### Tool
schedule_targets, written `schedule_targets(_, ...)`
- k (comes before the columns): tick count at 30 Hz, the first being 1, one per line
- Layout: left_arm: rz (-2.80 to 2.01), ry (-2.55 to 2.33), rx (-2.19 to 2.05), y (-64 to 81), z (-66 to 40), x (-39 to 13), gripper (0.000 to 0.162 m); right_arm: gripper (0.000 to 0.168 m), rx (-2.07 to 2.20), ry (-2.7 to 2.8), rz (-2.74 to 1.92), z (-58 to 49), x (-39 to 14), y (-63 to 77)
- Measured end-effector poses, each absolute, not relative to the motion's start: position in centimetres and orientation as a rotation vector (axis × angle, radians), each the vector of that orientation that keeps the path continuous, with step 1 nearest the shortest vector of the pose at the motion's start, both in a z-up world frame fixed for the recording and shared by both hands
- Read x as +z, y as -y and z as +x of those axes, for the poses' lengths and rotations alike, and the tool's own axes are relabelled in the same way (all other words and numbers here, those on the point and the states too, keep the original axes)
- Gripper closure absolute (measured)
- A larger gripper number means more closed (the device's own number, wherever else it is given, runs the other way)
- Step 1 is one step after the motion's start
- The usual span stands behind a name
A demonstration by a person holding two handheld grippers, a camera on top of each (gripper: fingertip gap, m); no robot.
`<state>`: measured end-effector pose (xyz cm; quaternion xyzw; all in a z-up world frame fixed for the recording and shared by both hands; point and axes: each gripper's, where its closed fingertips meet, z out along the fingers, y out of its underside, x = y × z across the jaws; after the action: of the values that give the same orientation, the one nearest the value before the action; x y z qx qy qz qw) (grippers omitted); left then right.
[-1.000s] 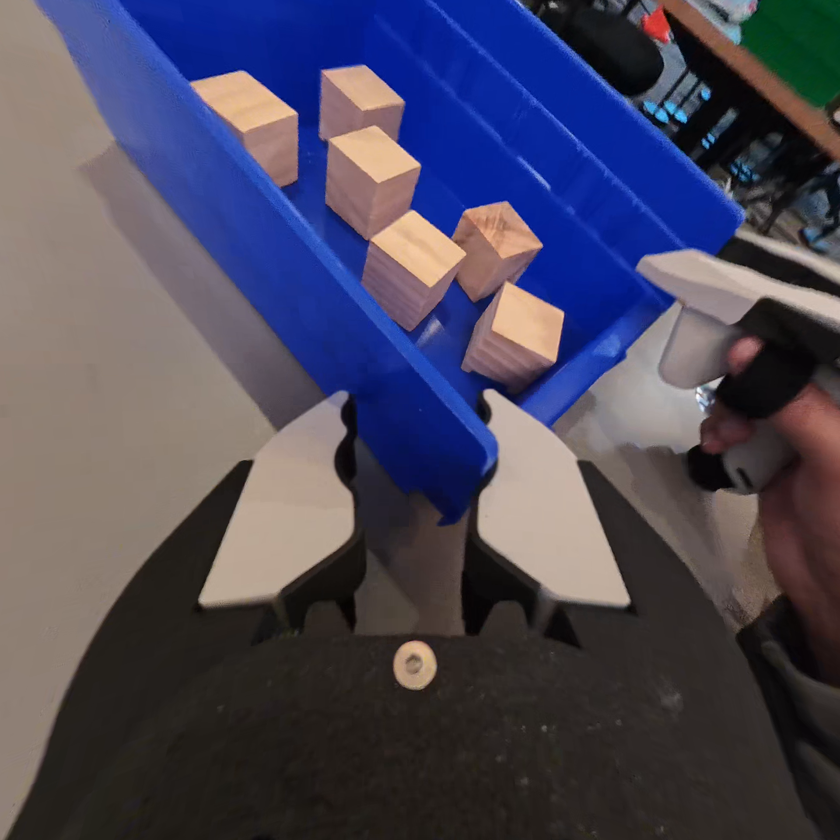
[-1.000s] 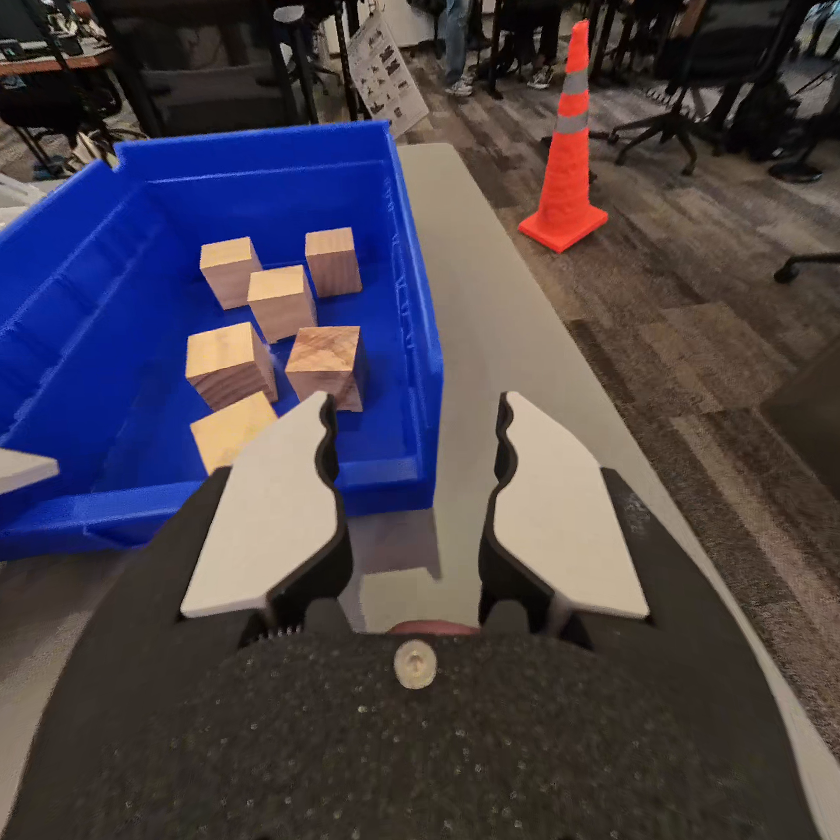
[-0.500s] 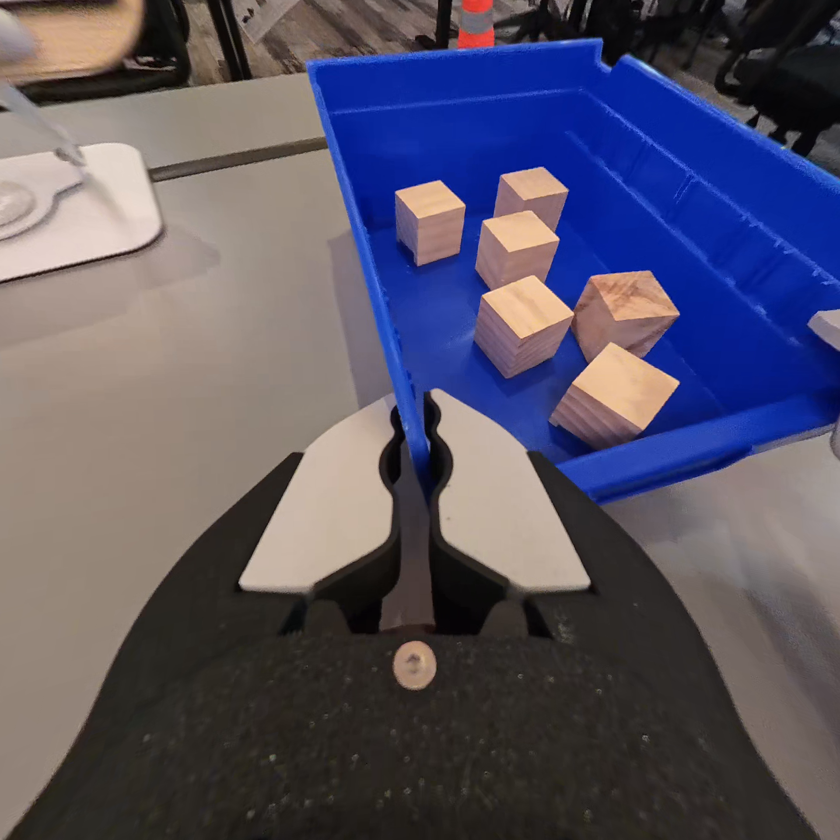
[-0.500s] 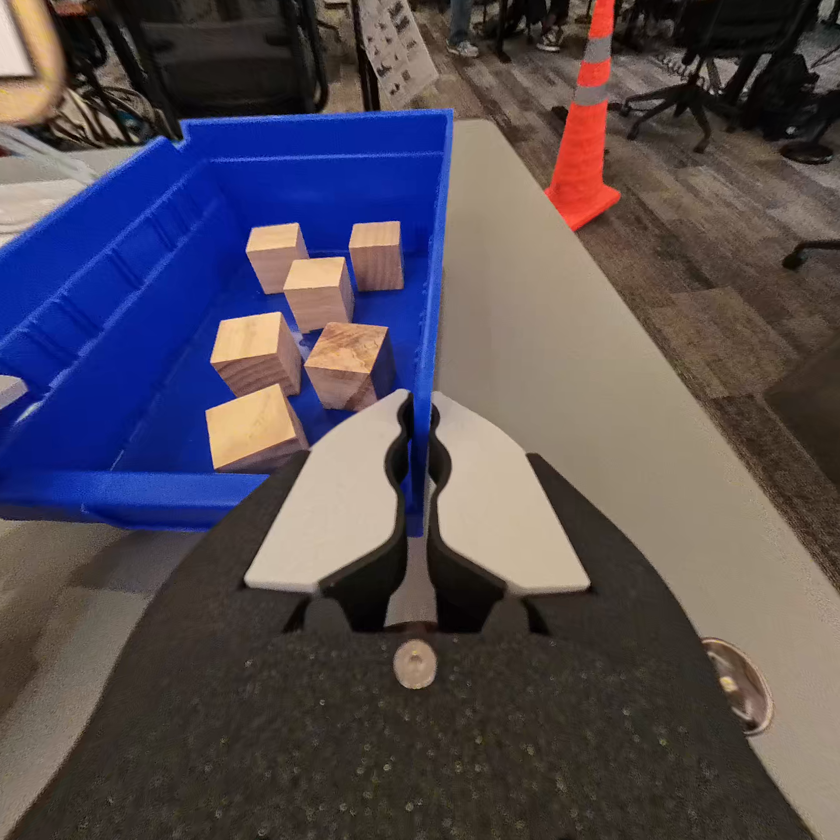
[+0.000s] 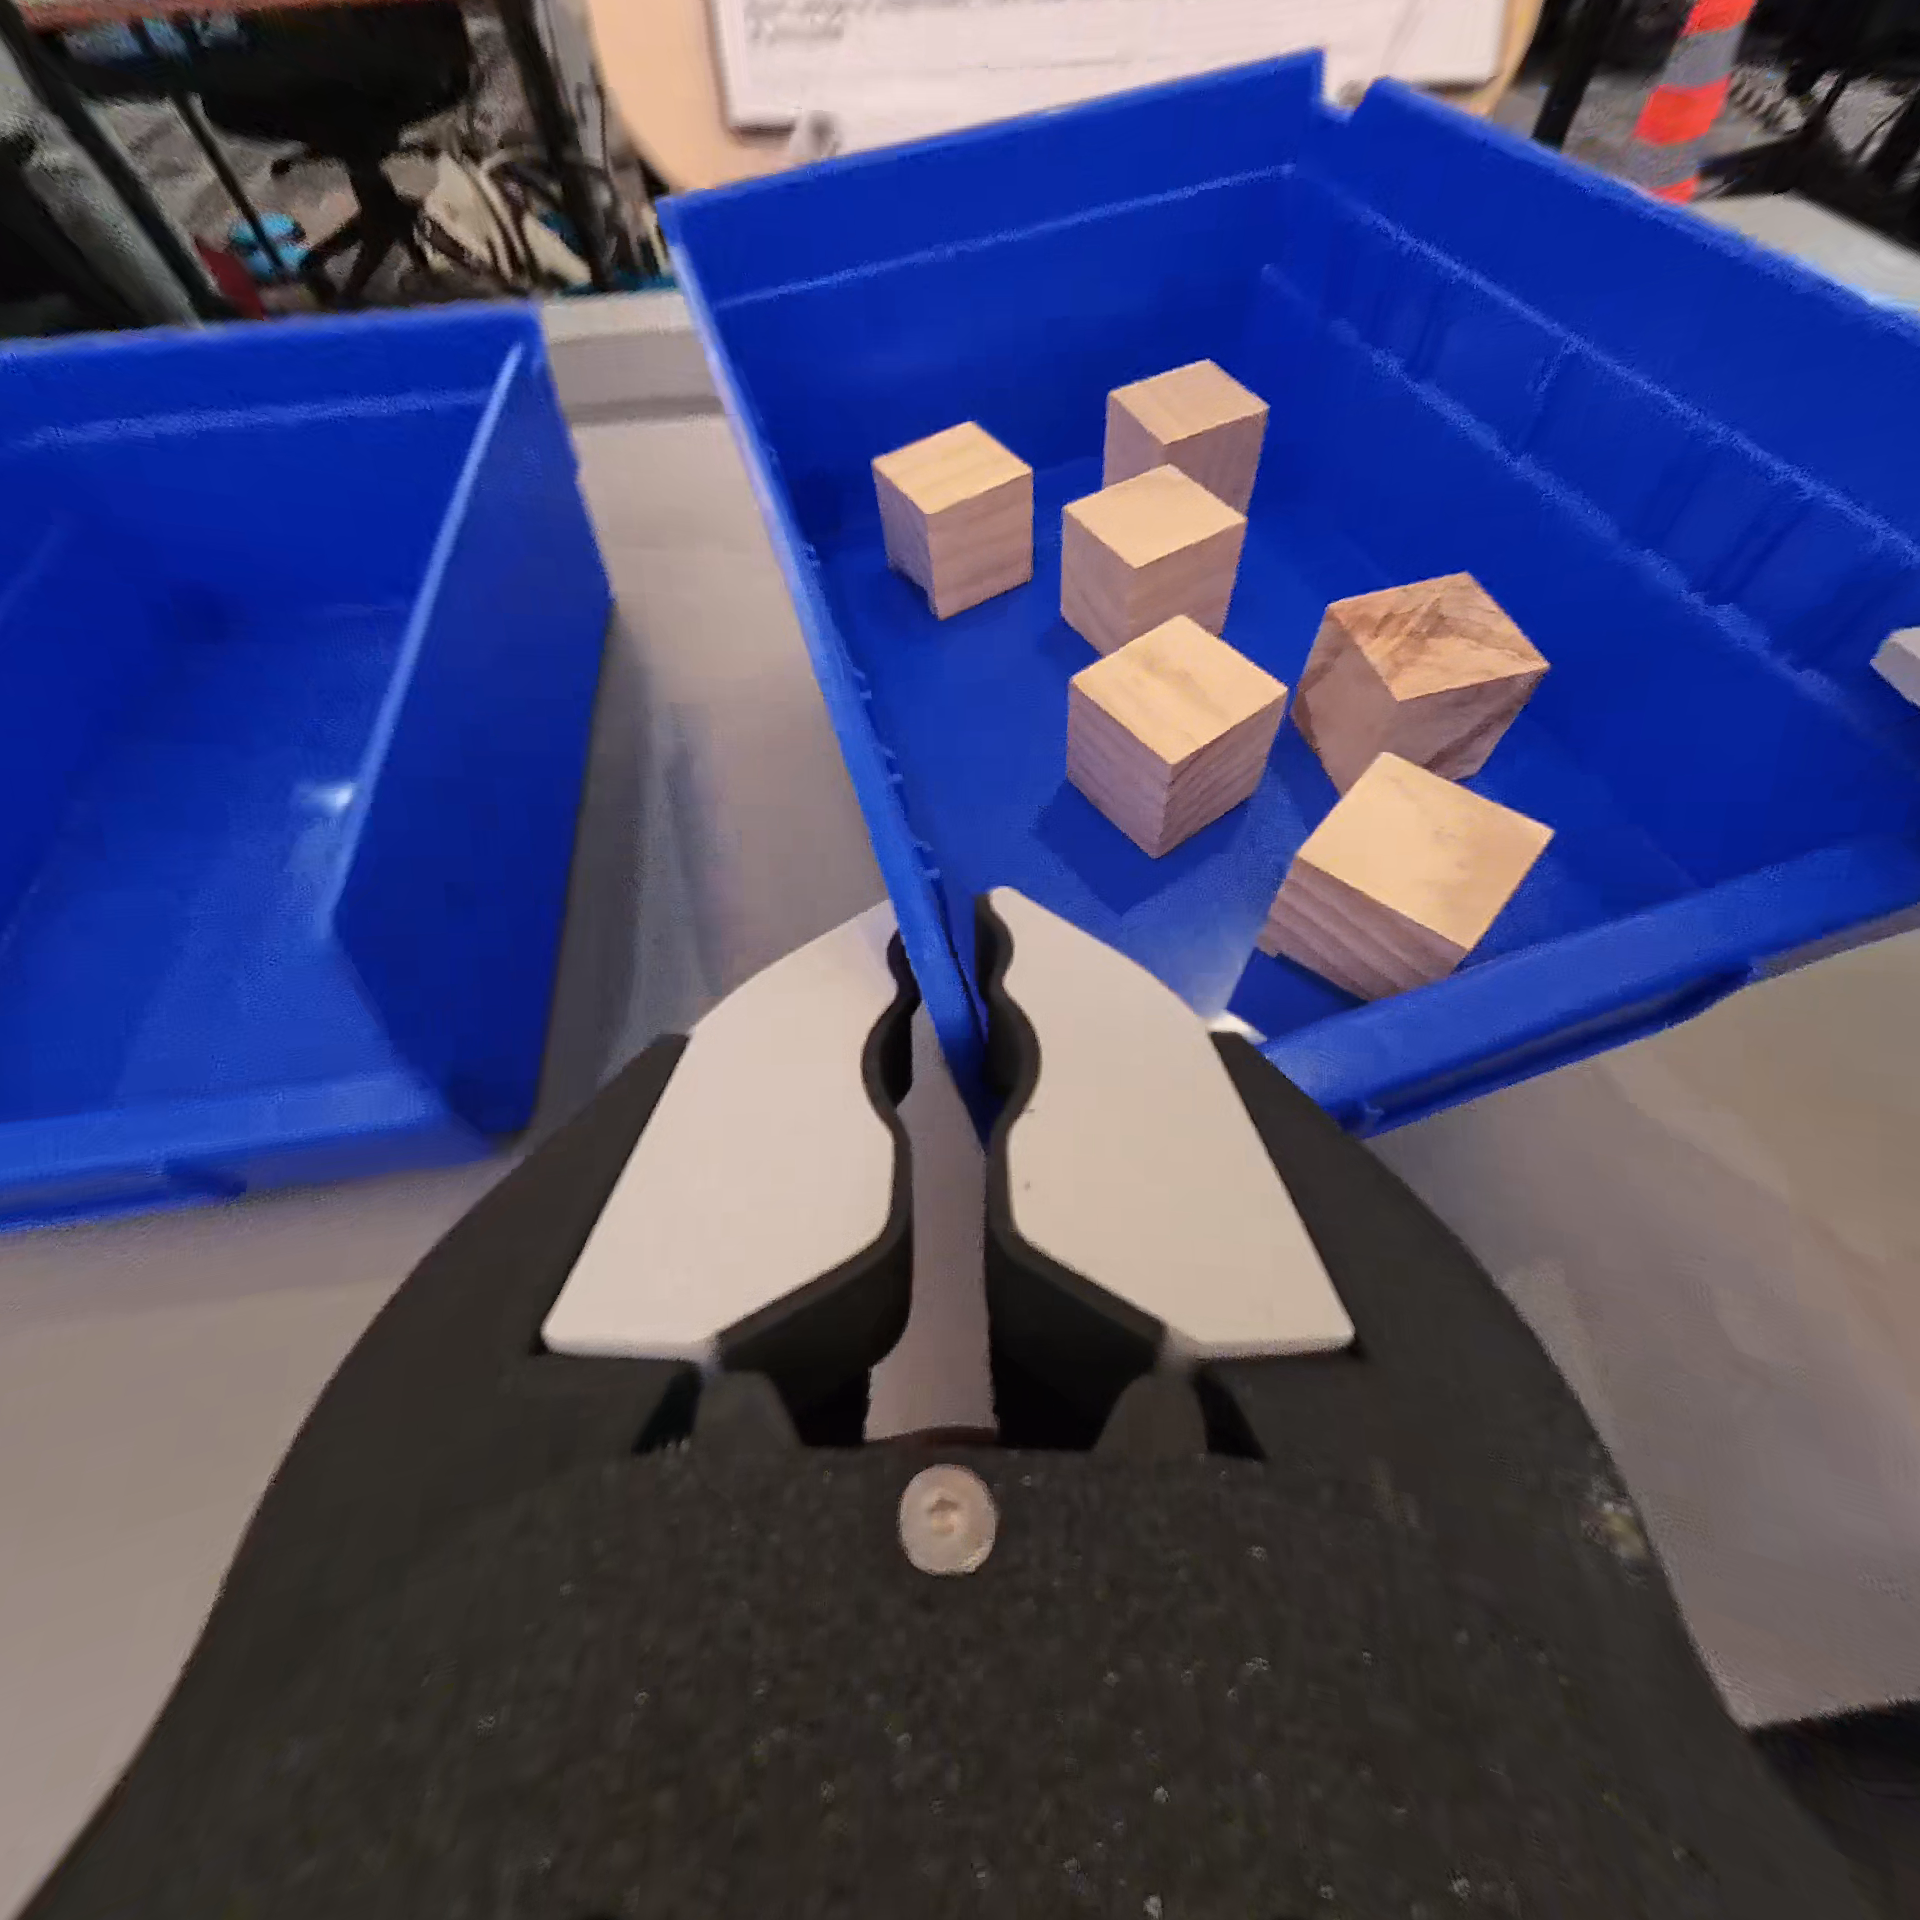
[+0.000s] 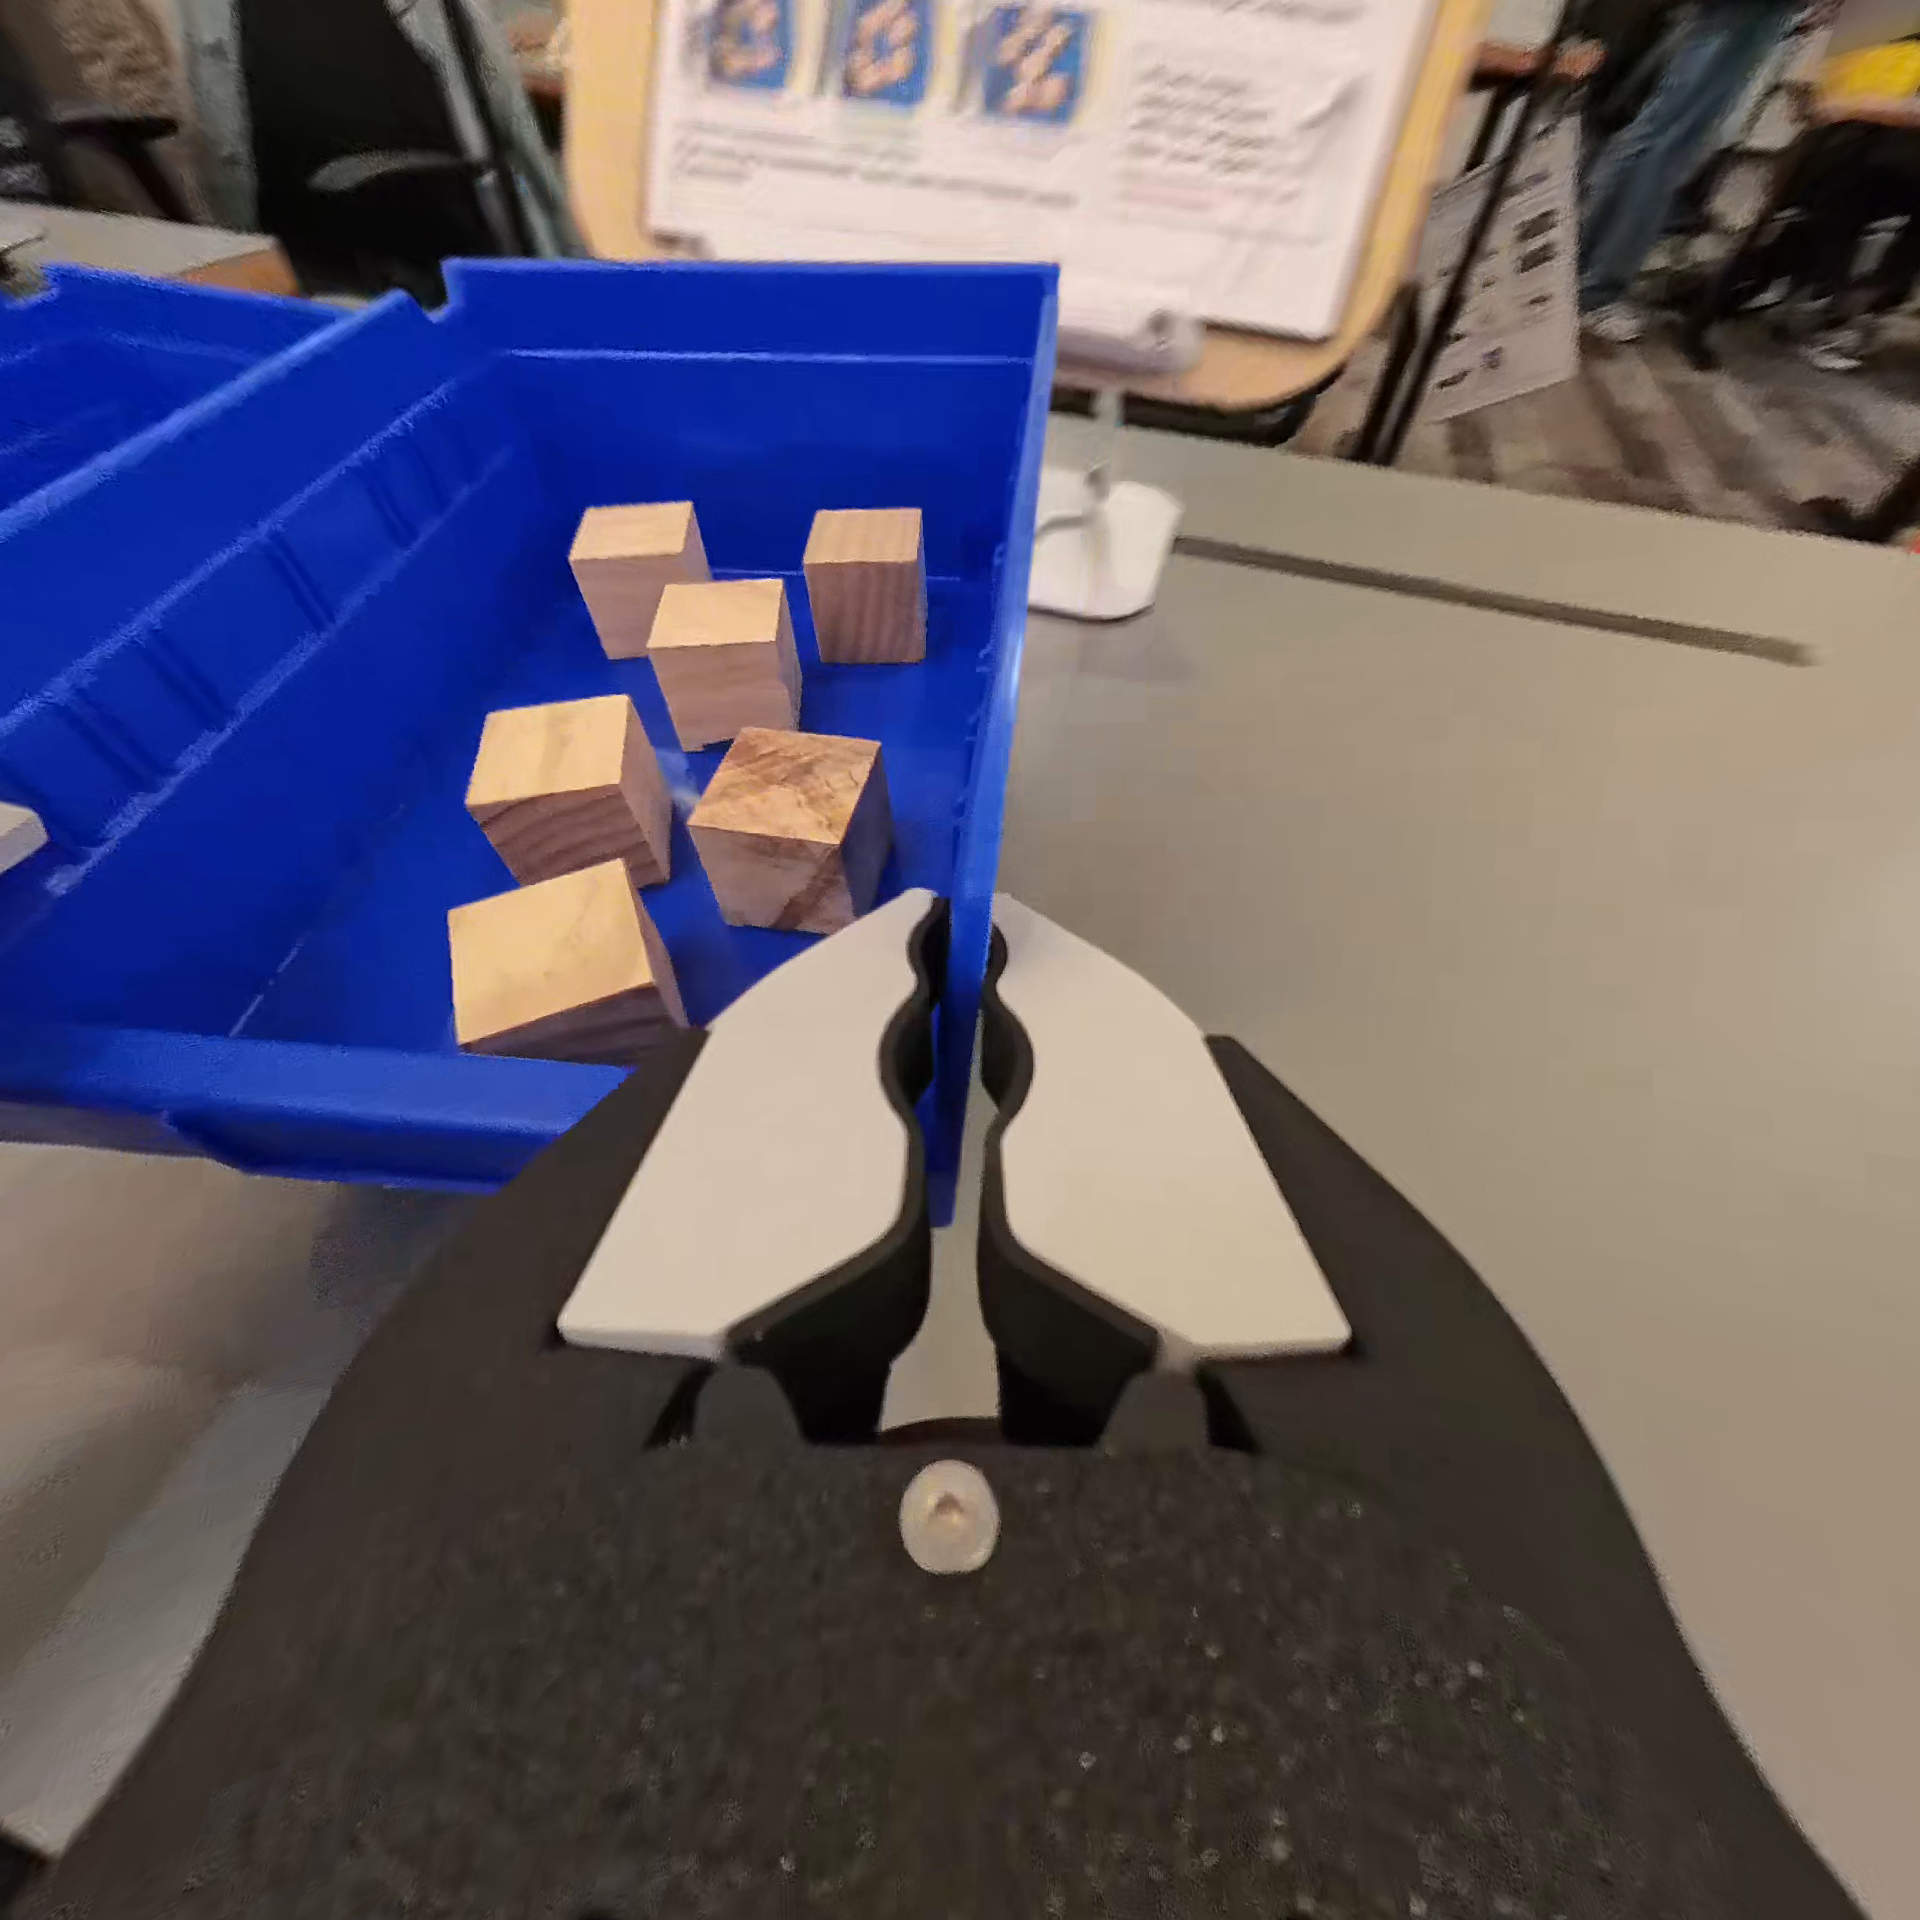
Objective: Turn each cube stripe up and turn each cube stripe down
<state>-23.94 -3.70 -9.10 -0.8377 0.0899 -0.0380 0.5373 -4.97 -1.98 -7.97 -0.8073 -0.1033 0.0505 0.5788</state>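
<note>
Six cubes [image 5: 1174, 732] in blue bin [image 5: 1558, 343], second bin [image 5: 447, 665] beside

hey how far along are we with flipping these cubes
Done: nothing shows yet; no stripe is visible on any of the six wooden cubes.
In hand: the left gripper and right gripper each clamp a side wall of the blue bin holding them.
Left: every cube.

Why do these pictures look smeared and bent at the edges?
Left wrist view: the empty blue bin is motion-smeared and straight walls bow from the wide lens, though the wooden cubes stay fairly crisp. Right wrist view: the poster behind is blurred.
</note>
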Motion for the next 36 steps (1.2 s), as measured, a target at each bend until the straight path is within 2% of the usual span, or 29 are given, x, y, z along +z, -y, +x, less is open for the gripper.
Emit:
schedule_targets(6,-2.043,-0.179,-0.057,4.0,-27.1,-11.8,0.155,0.164,0.146,0.298,-1.945,-8.3,-11.4,1.9)
schedule_targets(10,-2.053,-0.209,-0.083,3.9,-26.6,-12.2,0.149,0.162,0.250,0.308,-1.963,-7.9,-12.9,1.8)
schedule_targets(13,-1.992,-0.268,-0.233,5.9,-26.0,-10.0,0.125,0.129,0.273,0.339,-1.862,-7.0,-11.8,2.6)
schedule_targets(15,-1.908,-0.306,-0.271,7.6,-27.3,-7.3,0.096,0.119,0.188,0.425,-1.750,-6.3,-10.4,3.9)
schedule_targets(17,-1.857,-0.282,-0.116,8.8,-32.3,-6.1,0.086,0.110,0.128,0.524,-1.633,-6.6,-9.1,5.7)
schedule_targets(22,-1.801,-0.110,0.075,8.8,-47.4,-7.2,0.106,0.104,0.272,0.639,-1.521,-10.7,-8.4,10.3)
schedule_targets(24,-1.909,-0.068,0.027,6.6,-51.0,-9.8,0.099,0.104,0.342,0.670,-1.507,-12.7,-8.8,11.3)
schedule_targets(26,-1.963,-0.020,-0.055,4.1,-53.3,-11.4,0.098,0.105,0.382,0.747,-1.552,-14.8,-9.9,12.2)
schedule_targets(31,-1.984,-0.016,-0.165,-2.4,-55.5,-12.5,0.096,0.104,0.520,0.796,-1.577,-18.0,-11.4,14.3)
schedule_targets(33,-1.989,-0.069,-0.280,-3.9,-54.3,-12.3,0.108,0.106,0.610,0.815,-1.621,-19.1,-12.3,15.2)
schedule_targets(35,-2.014,0.009,-0.369,-4.2,-54.1,-12.3,0.145,0.109,0.658,0.836,-1.653,-20.0,-12.9,15.9)
schedule_targets(36,-2.014,0.059,-0.351,-3.9,-54.4,-12.3,0.154,0.110,0.661,0.847,-1.670,-20.3,-13.2,16.1)
